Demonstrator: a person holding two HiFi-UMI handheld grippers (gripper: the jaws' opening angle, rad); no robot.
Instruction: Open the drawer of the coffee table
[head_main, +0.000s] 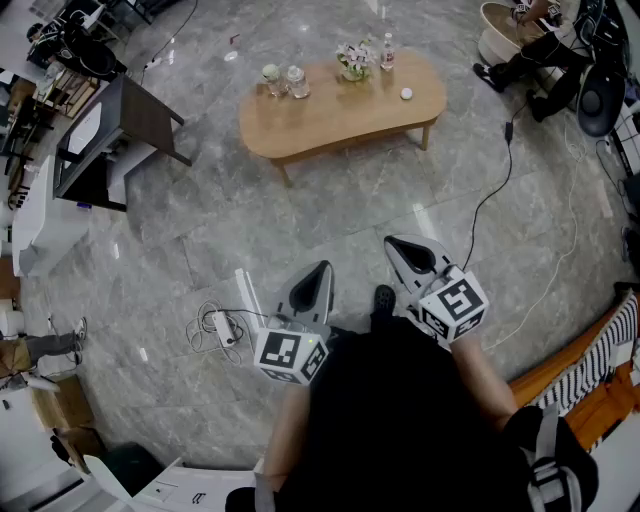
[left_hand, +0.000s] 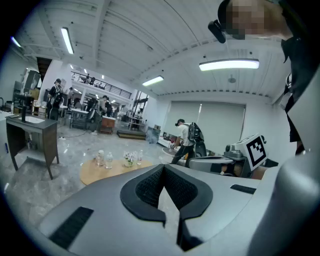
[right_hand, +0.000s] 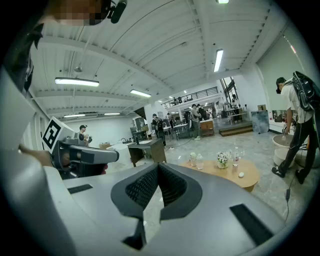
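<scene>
The step in hand looks like the approach. The low wooden desk (head_main: 340, 118) stands well apart from the person, across open stone floor. No view shows its drawer, so the drawer front presumably sits under the top on a side hidden from here. The left tongs (head_main: 318, 275) and the right tongs (head_main: 405, 252) are held close to the body and point toward the desk. Each pair is pressed together with nothing between its pads. To do this well, walk round until the drawer face and its pull come into sight, then come in low. Spread one pair of tongs only when near the pull, and draw straight and gently so the things on top do not rock. The black cable (head_main: 490, 200) and the power strip (head_main: 222, 327) on the floor are worth stepping clear of. On the desk stand two clear jars (head_main: 296, 83) whose contents I cannot make out, a vase (head_main: 353, 64) holding pale flowers, a bottle (head_main: 387, 52) and a small white object (head_main: 406, 94). What the drawer holds cannot be told.
</scene>
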